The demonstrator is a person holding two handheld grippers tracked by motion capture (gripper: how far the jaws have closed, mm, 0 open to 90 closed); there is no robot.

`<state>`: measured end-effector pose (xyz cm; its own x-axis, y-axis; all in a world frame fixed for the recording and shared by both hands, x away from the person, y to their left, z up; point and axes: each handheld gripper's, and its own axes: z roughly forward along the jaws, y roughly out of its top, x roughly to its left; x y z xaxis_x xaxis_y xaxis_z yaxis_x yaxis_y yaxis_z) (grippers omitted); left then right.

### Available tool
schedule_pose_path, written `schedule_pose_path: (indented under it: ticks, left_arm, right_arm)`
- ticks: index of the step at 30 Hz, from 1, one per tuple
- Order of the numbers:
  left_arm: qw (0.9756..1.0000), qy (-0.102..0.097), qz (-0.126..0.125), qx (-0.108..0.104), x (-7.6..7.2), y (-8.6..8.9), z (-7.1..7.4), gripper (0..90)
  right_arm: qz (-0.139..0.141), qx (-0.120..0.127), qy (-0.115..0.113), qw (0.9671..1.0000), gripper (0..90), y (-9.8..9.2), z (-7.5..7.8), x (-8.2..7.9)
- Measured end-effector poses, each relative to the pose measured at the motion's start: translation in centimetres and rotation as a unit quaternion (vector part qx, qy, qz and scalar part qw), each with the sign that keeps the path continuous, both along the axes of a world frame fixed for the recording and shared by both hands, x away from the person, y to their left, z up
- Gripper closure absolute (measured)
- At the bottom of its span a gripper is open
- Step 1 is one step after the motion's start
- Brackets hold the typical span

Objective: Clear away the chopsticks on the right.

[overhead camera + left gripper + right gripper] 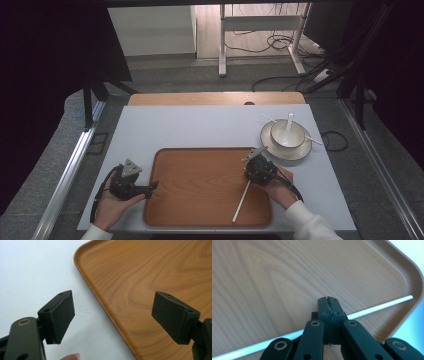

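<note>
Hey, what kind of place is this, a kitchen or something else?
Probably a lab or recording workspace, not a kitchen: the white table stands on grey carpet, loose cables trail across the floor behind it, and a desk frame stands beyond. The wooden tray and bowl look like staged props.

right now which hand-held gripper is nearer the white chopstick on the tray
Right. The right hand-held gripper is shut on the white chopstick over the tray; the left hand-held gripper hangs open at the tray's left edge.

The left gripper [113,317] has its jaws wide apart, while the right gripper [328,305] has them pressed together.
</note>
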<state>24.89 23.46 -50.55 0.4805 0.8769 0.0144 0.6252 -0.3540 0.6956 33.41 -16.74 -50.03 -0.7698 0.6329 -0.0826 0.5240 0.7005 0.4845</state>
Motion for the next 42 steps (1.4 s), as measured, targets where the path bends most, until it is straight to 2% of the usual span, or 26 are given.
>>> schedule_pose_path:
  ticks: [11, 14, 17, 24, 26, 35, 42]
  left_arm:
    - [1.0, 0.0, 0.0, 0.0, 0.0, 0.0, 0.0, 18.2]
    - [1.0, 0.0, -0.001, 0.001, 0.0, 0.0, 0.1, 18.2]
    - [1.0, -0.001, 0.0, 0.001, 0.0, 0.0, 0.1, 18.2]
    - [1.0, -0.003, 0.0, 0.0, -0.1, 0.0, 0.1, 18.2]
    - [1.0, -0.002, 0.0, 0.0, -0.1, 0.0, 0.1, 18.2]
    - [1.0, -0.002, 0.0, 0.0, 0.0, 0.0, 0.1, 18.1]
    - [1.0, 0.0, -0.001, 0.002, 0.0, -0.1, 0.1, 18.2]
  right_arm:
    - [-0.006, 0.003, 0.001, 1.0, 89.8, -0.8, 0.3, -0.1]
    - [-0.001, 0.0, 0.009, 1.0, 89.8, -0.6, 0.3, -0.1]
    - [0.015, 0.0, 0.021, 0.9997, 89.8, -0.1, 0.3, -0.7]
    - [0.032, -0.003, 0.034, 0.9989, 89.8, -0.1, 0.4, -2.1]
    - [0.036, -0.009, 0.029, 0.9989, 89.8, -0.1, 0.5, -2.2]
    - [0.028, -0.023, 0.035, 0.9987, 89.9, -1.1, 0.5, -2.4]
    - [0.011, -0.016, 0.034, 0.9992, 89.8, -2.4, 0.6, -2.2]
